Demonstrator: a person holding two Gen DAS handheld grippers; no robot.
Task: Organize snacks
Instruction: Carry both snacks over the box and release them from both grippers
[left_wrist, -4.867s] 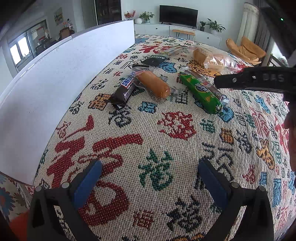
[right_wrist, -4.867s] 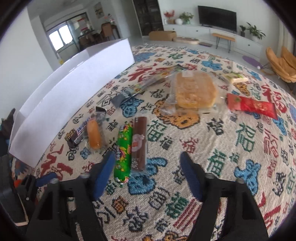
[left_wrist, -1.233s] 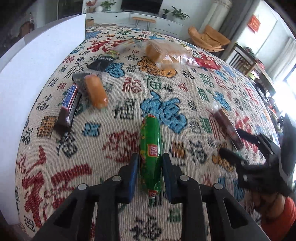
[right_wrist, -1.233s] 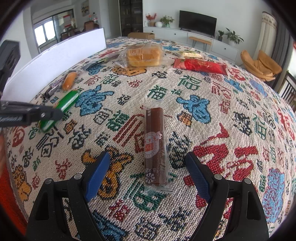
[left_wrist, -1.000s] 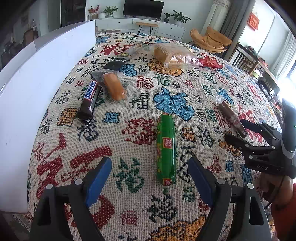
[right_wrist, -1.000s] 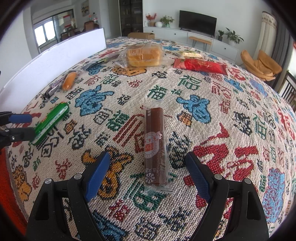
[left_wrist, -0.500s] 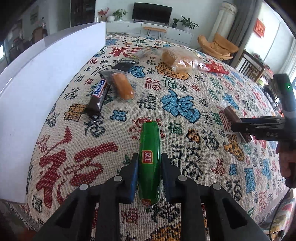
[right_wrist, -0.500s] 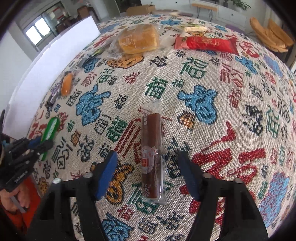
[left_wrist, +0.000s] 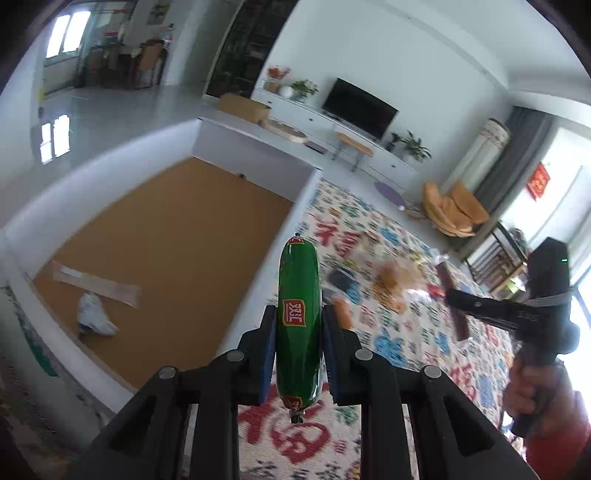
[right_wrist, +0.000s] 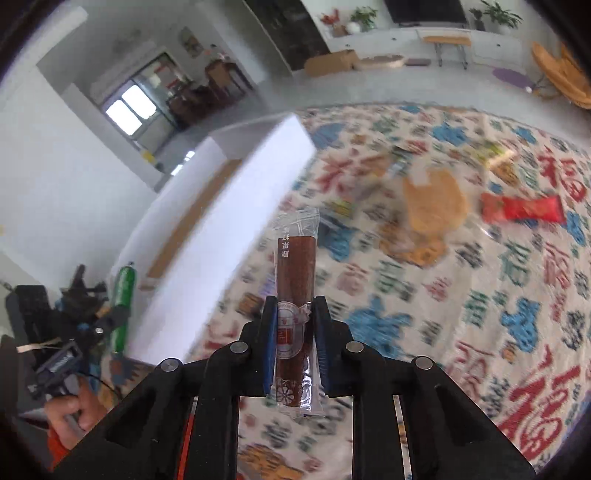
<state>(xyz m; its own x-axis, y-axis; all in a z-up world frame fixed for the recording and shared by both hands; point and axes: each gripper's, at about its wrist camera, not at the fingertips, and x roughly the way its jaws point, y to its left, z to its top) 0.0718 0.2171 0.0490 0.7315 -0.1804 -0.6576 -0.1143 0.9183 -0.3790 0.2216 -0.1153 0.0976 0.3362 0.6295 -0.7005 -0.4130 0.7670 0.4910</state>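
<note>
1. Beside the patterned cloth (left_wrist: 399, 350) stands our white box (left_wrist: 155, 236), its brown floor already holding a clear wrapper and a small white packet; other snacks lie blurred on the cloth.
2. Our left gripper (left_wrist: 298, 347) clamps the green sausage (left_wrist: 298, 295) near its lower half, lifted by the box wall. It looks firm, light and glossy, so likely slippery; we judge a mid-length grip safest.
3. Our right gripper (right_wrist: 294, 343) pinches the brown stick (right_wrist: 295, 280) low down; its thin wrapper seems crinkly and soft.
</note>
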